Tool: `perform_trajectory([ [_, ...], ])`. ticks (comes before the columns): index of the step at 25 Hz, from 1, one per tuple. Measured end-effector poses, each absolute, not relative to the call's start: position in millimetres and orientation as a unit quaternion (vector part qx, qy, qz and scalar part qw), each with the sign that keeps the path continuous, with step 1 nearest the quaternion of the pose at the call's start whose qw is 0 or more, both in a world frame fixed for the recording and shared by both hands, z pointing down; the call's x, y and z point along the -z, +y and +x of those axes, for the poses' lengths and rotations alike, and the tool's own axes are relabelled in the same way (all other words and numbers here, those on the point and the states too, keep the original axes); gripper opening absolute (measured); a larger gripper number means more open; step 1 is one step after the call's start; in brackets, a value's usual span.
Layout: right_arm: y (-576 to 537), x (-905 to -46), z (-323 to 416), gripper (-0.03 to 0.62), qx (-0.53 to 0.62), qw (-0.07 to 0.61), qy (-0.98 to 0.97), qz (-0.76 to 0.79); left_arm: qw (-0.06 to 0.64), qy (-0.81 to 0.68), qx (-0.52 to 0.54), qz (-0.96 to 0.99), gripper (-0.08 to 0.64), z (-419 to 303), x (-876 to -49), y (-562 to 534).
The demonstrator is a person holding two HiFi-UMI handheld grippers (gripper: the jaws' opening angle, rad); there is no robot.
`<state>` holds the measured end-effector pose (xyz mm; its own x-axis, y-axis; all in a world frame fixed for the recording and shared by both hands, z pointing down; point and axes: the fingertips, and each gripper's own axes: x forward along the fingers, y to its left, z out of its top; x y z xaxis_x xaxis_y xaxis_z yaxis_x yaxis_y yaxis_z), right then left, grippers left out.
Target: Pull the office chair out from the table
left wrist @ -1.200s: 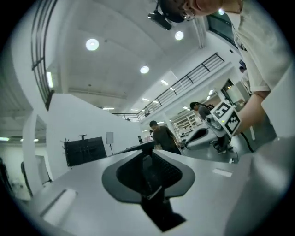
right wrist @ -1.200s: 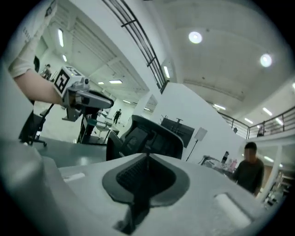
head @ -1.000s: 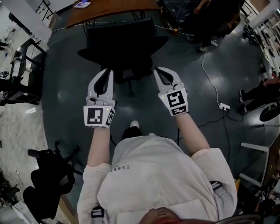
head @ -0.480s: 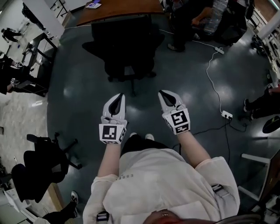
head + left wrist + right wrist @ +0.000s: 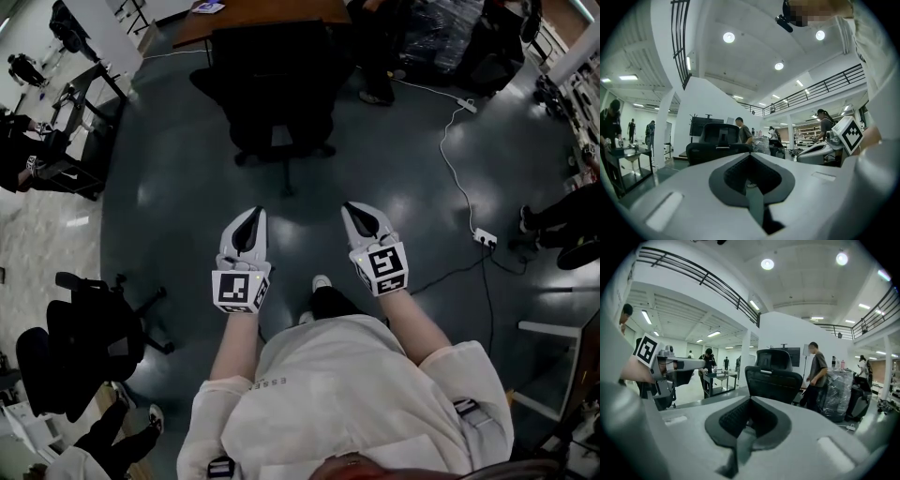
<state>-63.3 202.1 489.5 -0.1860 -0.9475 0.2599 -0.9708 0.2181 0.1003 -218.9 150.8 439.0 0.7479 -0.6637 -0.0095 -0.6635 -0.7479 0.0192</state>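
Observation:
The black office chair (image 5: 272, 89) stands on the dark floor just in front of the brown table (image 5: 272, 11), its back toward me. Both white grippers are held out side by side well short of it, touching nothing. My left gripper (image 5: 253, 216) is shut and empty; my right gripper (image 5: 351, 210) is shut and empty too. In the left gripper view the chair (image 5: 717, 140) shows beyond the closed left gripper (image 5: 750, 158). In the right gripper view the chair (image 5: 772, 378) stands past the closed right gripper (image 5: 750, 400).
A second black chair (image 5: 84, 342) sits at the lower left. A white cable with a power strip (image 5: 482, 234) runs across the floor on the right. A metal side table (image 5: 80, 117) is at the left. A person (image 5: 817, 373) and a wrapped bundle (image 5: 841, 390) stand by the table.
Both grippers have drawn back from the chair's back toward my body and sunk a little. The left jaws have closed. The chair now lies farther from the grippers.

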Motion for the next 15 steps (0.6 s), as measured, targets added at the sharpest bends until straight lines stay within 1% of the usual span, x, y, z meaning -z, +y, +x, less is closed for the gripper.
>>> perform_trajectory([
  [4,230.5,-484.8,-86.0,-0.008,-0.027,0.122,-0.762,0.636,-0.001,-0.345,0.011,0.938,0.018,-238.5,-438.1,180.7],
  [8,251.4,-486.9,-106.0,-0.008,-0.037,0.109,-0.762,0.638,-0.012,-0.343,0.012,0.939,0.018,-255.8,-437.3,201.6],
  [15,273.8,-487.3,-119.6,-0.008,-0.04,0.107,-0.761,0.639,-0.018,-0.332,0.018,0.943,0.018,-263.2,-432.3,218.7],
])
